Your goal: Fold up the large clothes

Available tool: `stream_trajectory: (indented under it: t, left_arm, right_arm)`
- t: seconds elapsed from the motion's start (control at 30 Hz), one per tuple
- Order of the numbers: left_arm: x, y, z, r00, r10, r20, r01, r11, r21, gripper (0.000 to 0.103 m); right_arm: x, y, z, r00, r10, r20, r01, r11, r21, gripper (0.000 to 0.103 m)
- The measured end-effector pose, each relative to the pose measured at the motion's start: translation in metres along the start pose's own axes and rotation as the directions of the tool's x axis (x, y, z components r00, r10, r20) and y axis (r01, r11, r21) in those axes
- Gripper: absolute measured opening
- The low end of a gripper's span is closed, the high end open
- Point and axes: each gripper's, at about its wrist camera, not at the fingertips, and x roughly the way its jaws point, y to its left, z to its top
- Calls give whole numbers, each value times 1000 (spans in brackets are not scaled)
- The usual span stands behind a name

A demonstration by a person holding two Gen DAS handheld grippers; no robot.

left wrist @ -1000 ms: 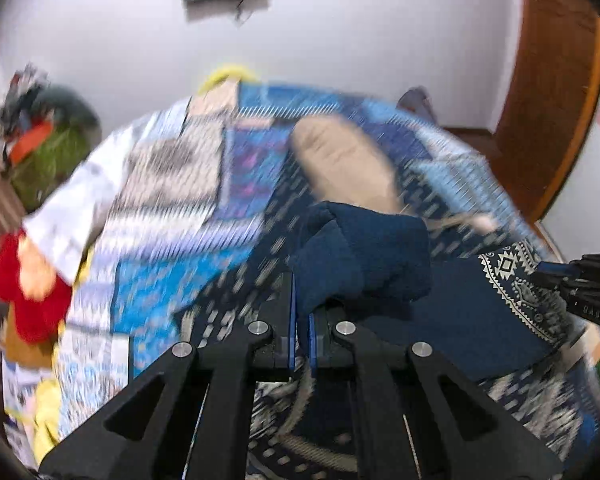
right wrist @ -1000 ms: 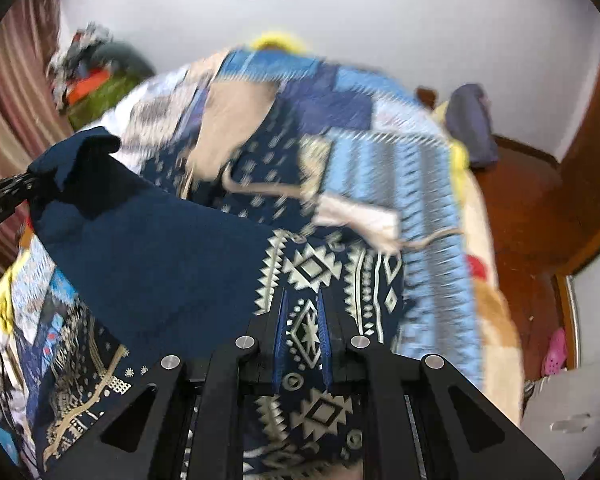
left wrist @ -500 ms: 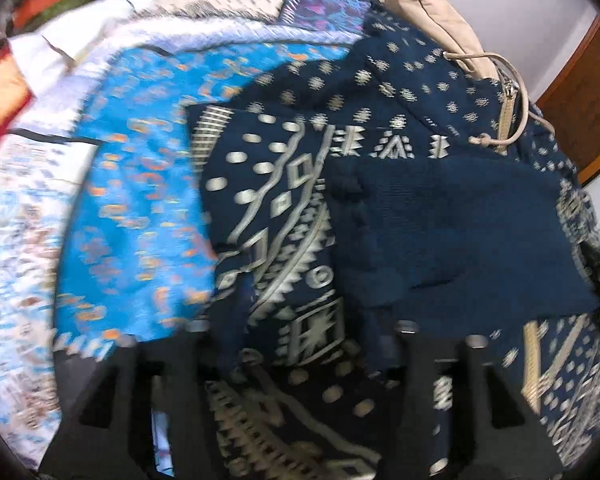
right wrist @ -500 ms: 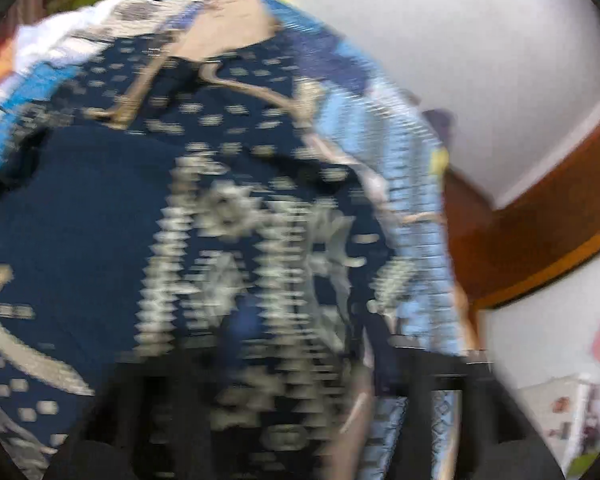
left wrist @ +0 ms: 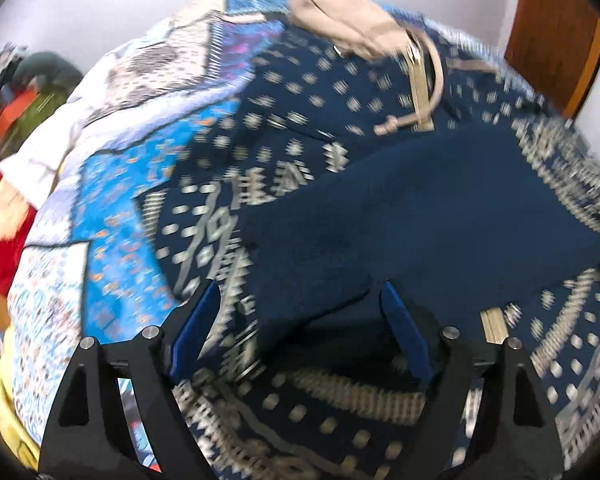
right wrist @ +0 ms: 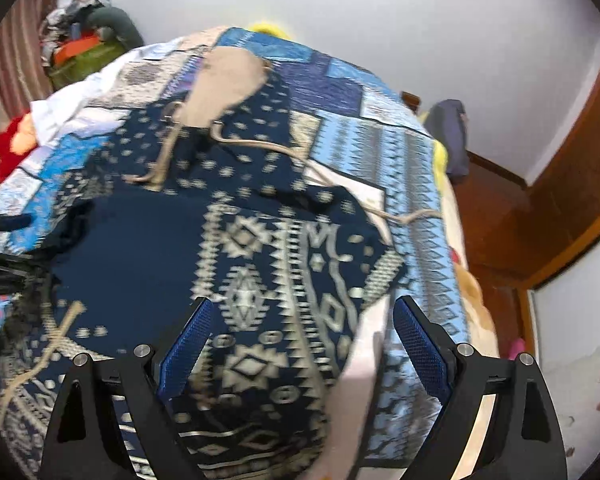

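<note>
A navy hoodie with a cream geometric pattern [left wrist: 292, 148] lies on the bed, its tan-lined hood [left wrist: 340, 28] and drawstrings at the far end. A plain navy flap [left wrist: 440, 216] is folded over its middle. My left gripper [left wrist: 300, 332] is open just above the flap's near edge, holding nothing. In the right wrist view the hoodie [right wrist: 268, 264] lies flat below my right gripper [right wrist: 302, 340], which is open and empty. The left gripper's black tip [right wrist: 4, 260] shows at the left edge.
The bed has a blue patchwork quilt [right wrist: 380, 136]. A heap of clothes [right wrist: 84, 44] sits at the far left, red fabric [left wrist: 0, 232] by the bed's left side. A wooden door frame [right wrist: 560, 184] and floor lie to the right.
Both grippers held the hoodie's lower part lifted a second ago. They have laid it forward over the body, opened and let go. The folded flap now rests flat.
</note>
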Motion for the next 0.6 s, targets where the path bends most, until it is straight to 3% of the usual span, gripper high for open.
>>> stream_trajectory:
  t: [0.07,0.13,0.2,0.27,0.43,0.6]
  left_arm:
    - [10,-10,5,999,45,5,-46,999,11,80]
    - [11,-13,11,998,50,32,-50,999,10,56]
    - [9,-13,16,997,77,25,-77,997,6,13]
    - [1,-5,18,993,108,45,-108,994,-4,13]
    - [-21,48,18,993,86,84,-74,988,-132,12]
    - [-1,104,-5,996,83,-23,-87,963,-254,13]
  right_arm:
    - [-2,5,-1,1000,12,5,-12,1000,-11,90]
    - [0,6,-2,1000,25,-2,-25,1000,-5,90]
    - [5,3,-3,999,43,-16,-43,999,8,90]
    - [10,0,-6,998,54,-33,-54,998,19,90]
    - [20,-7,-7,998,44,-47,-43,998,38,90]
    - [42,-5,-12,993,20,-114,-17,999,27,90]
